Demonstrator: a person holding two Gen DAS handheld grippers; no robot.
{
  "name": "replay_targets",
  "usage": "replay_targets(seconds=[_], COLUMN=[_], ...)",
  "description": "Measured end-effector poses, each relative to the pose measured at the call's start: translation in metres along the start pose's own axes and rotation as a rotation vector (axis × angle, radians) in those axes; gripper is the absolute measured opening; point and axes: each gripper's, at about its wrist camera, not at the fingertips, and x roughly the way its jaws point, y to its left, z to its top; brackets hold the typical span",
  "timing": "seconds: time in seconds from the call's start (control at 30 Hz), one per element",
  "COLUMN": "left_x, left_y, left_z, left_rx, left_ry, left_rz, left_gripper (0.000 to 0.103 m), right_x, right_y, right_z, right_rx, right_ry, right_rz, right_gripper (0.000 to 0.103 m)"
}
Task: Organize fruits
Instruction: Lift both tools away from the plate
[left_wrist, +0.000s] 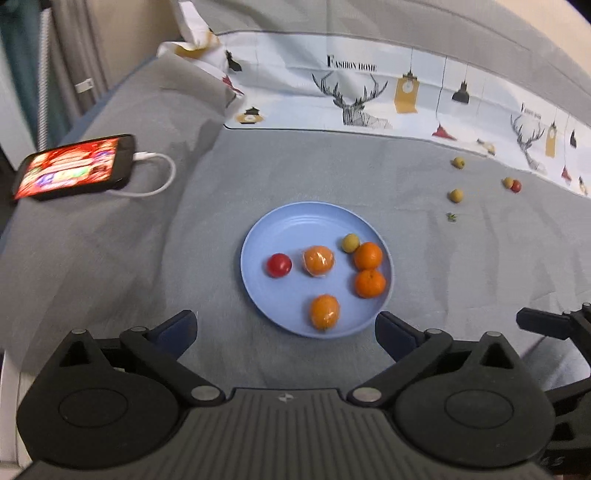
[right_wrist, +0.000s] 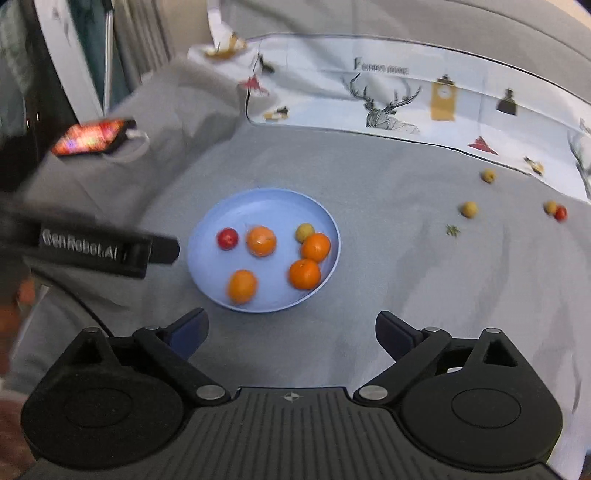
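A blue plate (left_wrist: 295, 218) (right_wrist: 266, 203) lies on the grey sheet. It holds several oranges (left_wrist: 318, 260), a small red fruit (left_wrist: 279, 264) and a yellow-green one (left_wrist: 349, 243). My left gripper (left_wrist: 286, 325) hovers open over the plate's near rim, nothing between its fingers. My right gripper (right_wrist: 291, 328) is open and empty too, just short of the plate's near edge. Off to the right on the sheet lie three loose yellow-green fruits (left_wrist: 456, 195) (right_wrist: 469, 209) and a red one (left_wrist: 516, 186) (right_wrist: 560, 213).
A phone (left_wrist: 74, 166) with a lit screen and a white cable rests on a grey pillow at the left. A deer-print cloth (left_wrist: 369, 92) runs along the back. A green stem scrap (left_wrist: 451, 217) lies near the loose fruits.
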Motion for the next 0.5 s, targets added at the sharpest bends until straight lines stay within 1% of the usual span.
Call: replay_targets(seconds=[0.1, 0.17, 0.33, 0.5], left_x=[-0.025, -0.041, -0.074, -0.094], left_y=[-0.004, -0.008, -0.019, -0.021], left_z=[-0.010, -0.016, -0.030, -0.038], left_rx=[-0.007, -0.003, 0.009, -0.008], left_ry=[-0.030, -0.057, -0.108, -0.140], left_rz=[-0.009, -0.007, -0.007, 0.005], left_gripper=[0.102, 0.102, 0.103, 0.102], right_x=[-0.034, -0.052, -0.082, -0.105], right_y=[0.004, 0.006, 0.011, 0.012], right_z=[-0.006, -0.012, -0.021, -0.030], right_rx=[-0.003, -0.006, -0.028, -0.040], right_ry=[-0.094, -0.141, -0.219, -0.276], right_rz=[-0.005, 0.008, 0.022, 0.028], right_gripper=[0.101, 0.102, 0.102, 0.102])
